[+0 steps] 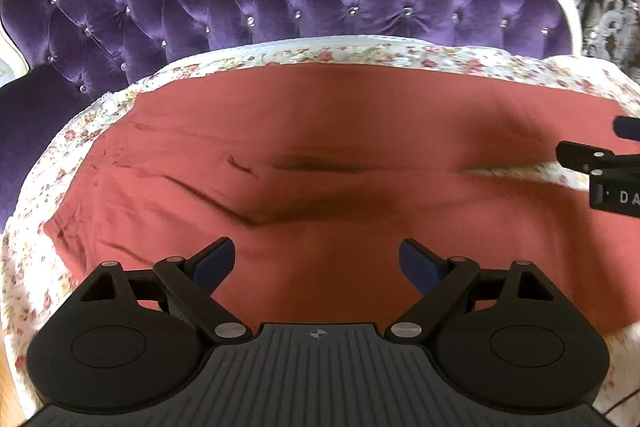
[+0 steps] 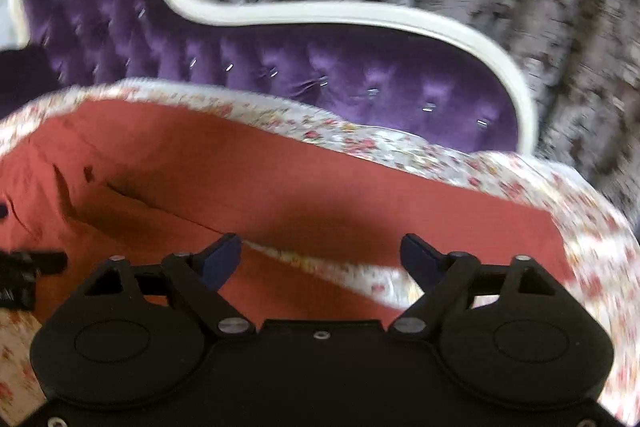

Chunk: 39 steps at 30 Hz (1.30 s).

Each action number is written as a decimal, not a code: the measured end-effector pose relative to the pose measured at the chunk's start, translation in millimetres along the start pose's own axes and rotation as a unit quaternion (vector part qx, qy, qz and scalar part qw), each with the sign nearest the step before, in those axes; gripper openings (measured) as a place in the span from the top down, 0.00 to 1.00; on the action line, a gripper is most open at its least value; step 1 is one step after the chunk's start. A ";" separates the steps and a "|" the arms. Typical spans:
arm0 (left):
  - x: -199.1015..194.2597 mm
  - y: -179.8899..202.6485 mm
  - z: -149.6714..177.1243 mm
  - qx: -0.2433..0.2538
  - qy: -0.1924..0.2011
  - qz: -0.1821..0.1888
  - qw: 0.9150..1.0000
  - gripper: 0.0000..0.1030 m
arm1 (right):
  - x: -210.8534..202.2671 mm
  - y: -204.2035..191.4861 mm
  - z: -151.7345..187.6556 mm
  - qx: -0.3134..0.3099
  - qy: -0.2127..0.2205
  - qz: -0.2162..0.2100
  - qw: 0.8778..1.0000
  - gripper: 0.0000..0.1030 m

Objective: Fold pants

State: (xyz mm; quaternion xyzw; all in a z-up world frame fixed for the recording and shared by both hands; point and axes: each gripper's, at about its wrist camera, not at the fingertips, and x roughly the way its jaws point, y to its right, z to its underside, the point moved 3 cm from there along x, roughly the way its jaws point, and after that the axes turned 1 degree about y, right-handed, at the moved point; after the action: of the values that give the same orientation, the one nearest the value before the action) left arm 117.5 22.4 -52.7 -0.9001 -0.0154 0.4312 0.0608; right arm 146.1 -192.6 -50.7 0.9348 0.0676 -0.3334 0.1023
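The left tongs (image 1: 317,259) are spread wide, their two blue-padded fingers (image 1: 214,261) well apart with nothing between them, angled inward from black linkage arms that pivot on the round housings at either side of the ribbed body. They point forward and slightly downward. The right tongs (image 2: 321,257) are likewise wide apart and hold nothing, their blue pads (image 2: 420,259) set on the same black linkages. The right wrist view is smeared with motion blur. In the left wrist view, the right tongs' black frame shows at the far right edge; the left tongs' frame appears at the left edge of the right wrist view.
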 end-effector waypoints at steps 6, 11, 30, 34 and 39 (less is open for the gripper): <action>45.0 -11.8 -24.5 -0.016 -0.031 0.007 0.999 0.14 | 83.0 17.9 -32.7 -0.010 -0.036 -0.068 0.997 0.47; 80.2 -14.1 -26.1 -0.013 -0.067 0.009 0.998 0.14 | 150.6 19.4 -59.8 -0.051 -0.038 -0.098 0.993 0.48; 104.7 -25.1 -11.8 -0.018 -0.104 0.039 0.994 0.12 | 249.6 12.2 -95.2 -0.093 -0.129 -0.292 0.943 0.90; 101.4 -29.0 -23.0 -0.023 -0.098 0.046 0.994 0.13 | 204.3 0.8 -97.4 -0.144 -0.066 -0.250 0.955 0.90; 81.8 -42.1 -57.4 -0.042 -0.062 0.060 0.995 0.13 | 123.0 -20.3 -87.1 -0.182 0.019 -0.215 0.959 0.90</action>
State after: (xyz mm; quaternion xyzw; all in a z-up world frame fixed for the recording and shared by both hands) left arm 214.6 65.2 -75.2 -0.8726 0.0168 0.4882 -0.0037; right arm 289.8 -145.2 -66.1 0.8698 0.3281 -0.3121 0.1959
